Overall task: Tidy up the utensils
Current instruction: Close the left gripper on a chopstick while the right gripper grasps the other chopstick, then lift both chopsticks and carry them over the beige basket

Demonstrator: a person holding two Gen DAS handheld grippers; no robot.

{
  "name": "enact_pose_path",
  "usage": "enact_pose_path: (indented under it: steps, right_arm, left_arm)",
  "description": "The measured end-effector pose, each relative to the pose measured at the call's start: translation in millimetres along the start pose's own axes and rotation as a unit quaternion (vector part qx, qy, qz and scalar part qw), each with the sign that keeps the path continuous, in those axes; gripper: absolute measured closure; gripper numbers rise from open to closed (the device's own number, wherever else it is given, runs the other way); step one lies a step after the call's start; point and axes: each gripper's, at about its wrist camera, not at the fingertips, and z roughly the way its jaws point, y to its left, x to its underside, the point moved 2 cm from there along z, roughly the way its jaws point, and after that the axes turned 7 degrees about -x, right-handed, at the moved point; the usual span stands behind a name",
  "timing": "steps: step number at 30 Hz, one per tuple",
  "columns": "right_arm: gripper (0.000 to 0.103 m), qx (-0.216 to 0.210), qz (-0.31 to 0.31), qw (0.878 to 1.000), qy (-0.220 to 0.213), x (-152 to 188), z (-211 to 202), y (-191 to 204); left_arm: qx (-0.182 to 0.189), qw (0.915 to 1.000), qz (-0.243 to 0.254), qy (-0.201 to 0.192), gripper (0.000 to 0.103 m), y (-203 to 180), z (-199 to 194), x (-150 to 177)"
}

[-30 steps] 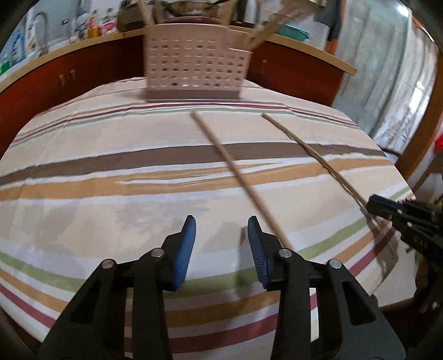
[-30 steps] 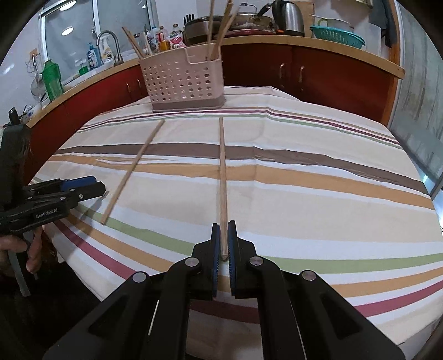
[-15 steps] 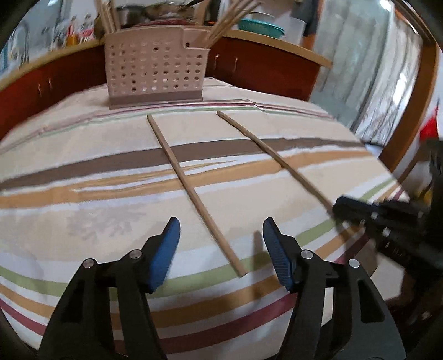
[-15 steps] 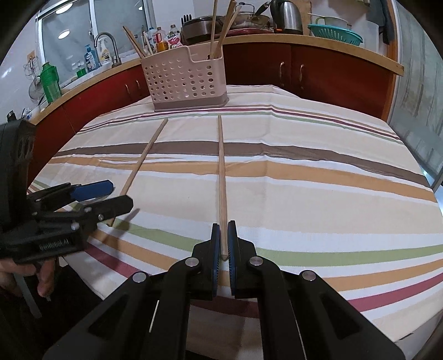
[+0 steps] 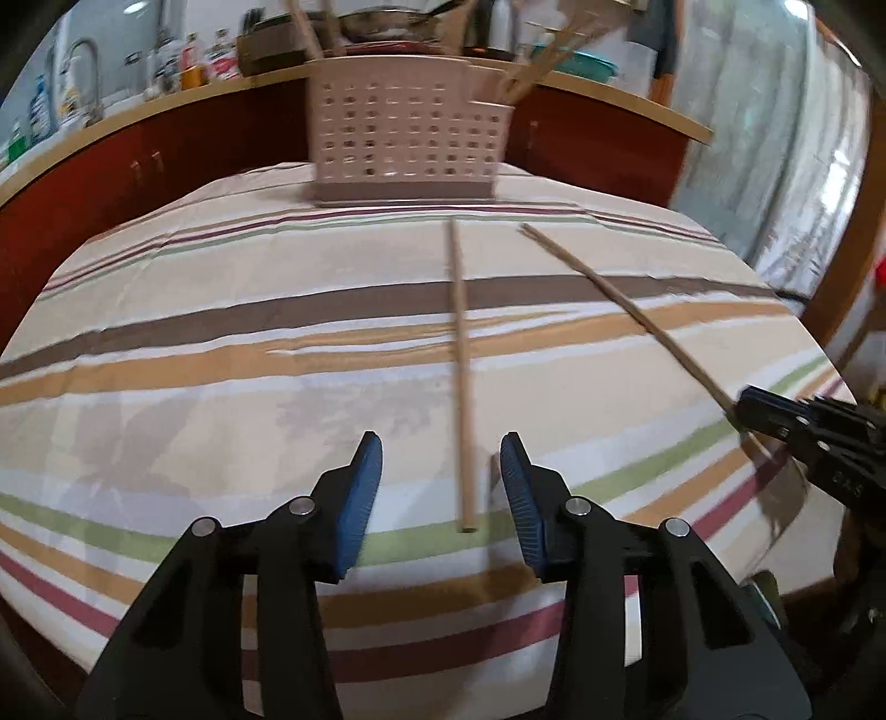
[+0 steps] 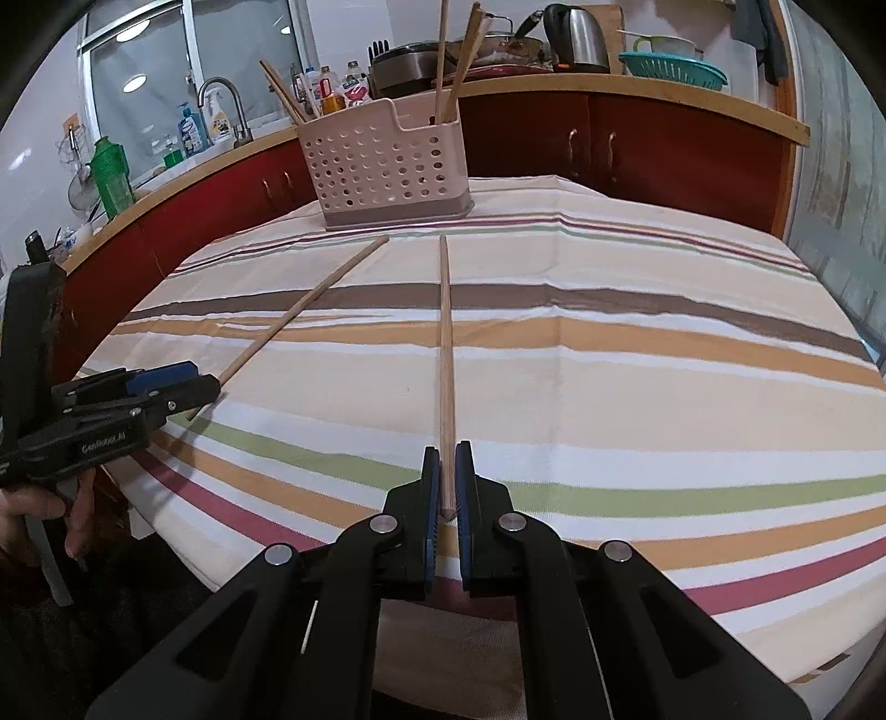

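Observation:
Two long wooden chopsticks lie on the striped tablecloth. My left gripper [image 5: 440, 471] is open, its blue pads either side of the near end of one chopstick [image 5: 460, 365], also seen in the right wrist view [image 6: 299, 310]. My right gripper [image 6: 447, 471] is shut on the near end of the other chopstick [image 6: 446, 354], which also shows in the left wrist view [image 5: 620, 299]. A pink perforated utensil basket [image 6: 382, 166] stands at the table's far edge with several chopsticks upright in it; it also shows in the left wrist view [image 5: 404, 144].
The round table [image 6: 637, 343] has a striped cloth. Behind it runs a red-fronted kitchen counter [image 6: 637, 144] with bottles, a kettle [image 6: 576, 39], a teal colander [image 6: 673, 69] and a tap. My left gripper [image 6: 138, 396] shows at the table's left edge.
My left gripper has swung over so the chopstick's near end now lies between its open pads. My right gripper has stayed shut on its chopstick without moving.

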Motion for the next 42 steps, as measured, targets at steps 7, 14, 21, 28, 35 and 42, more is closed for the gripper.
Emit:
enact_pose_path:
  steps: [7,14,21,28,35,42]
  right_arm:
    - [0.095,0.0,0.004,1.0,-0.019,8.3,-1.3,1.0]
    - [0.096,0.009,-0.01,0.999,-0.036,6.3,-10.6,9.1]
    - [0.096,0.017,-0.033,0.995,-0.097,-19.1,-49.0,26.5]
    - [0.096,0.014,-0.054,0.986,-0.154,-49.0,-84.9,46.9]
    - [0.096,0.005,-0.073,0.98,-0.185,-75.4,-98.5,61.2]
    - [0.096,-0.001,-0.081,0.976,-0.2,-106.2,-91.2,61.1]
  left_arm:
    - [0.009,0.9997,0.016,-0.013,0.097,-3.8,2.0,2.3]
    - [0.011,0.9993,0.004,-0.036,0.097,7.2,-11.3,-1.4]
    - [0.004,0.9952,-0.015,-0.097,0.097,23.6,-50.2,-20.5]
    - [0.0,0.9854,-0.03,-0.167,0.097,38.2,-99.6,-47.3]
    - [0.007,0.9793,-0.044,-0.197,0.097,51.9,-123.3,-66.1]
    - [0.008,0.9772,-0.039,-0.208,0.097,57.3,-120.7,-89.6]
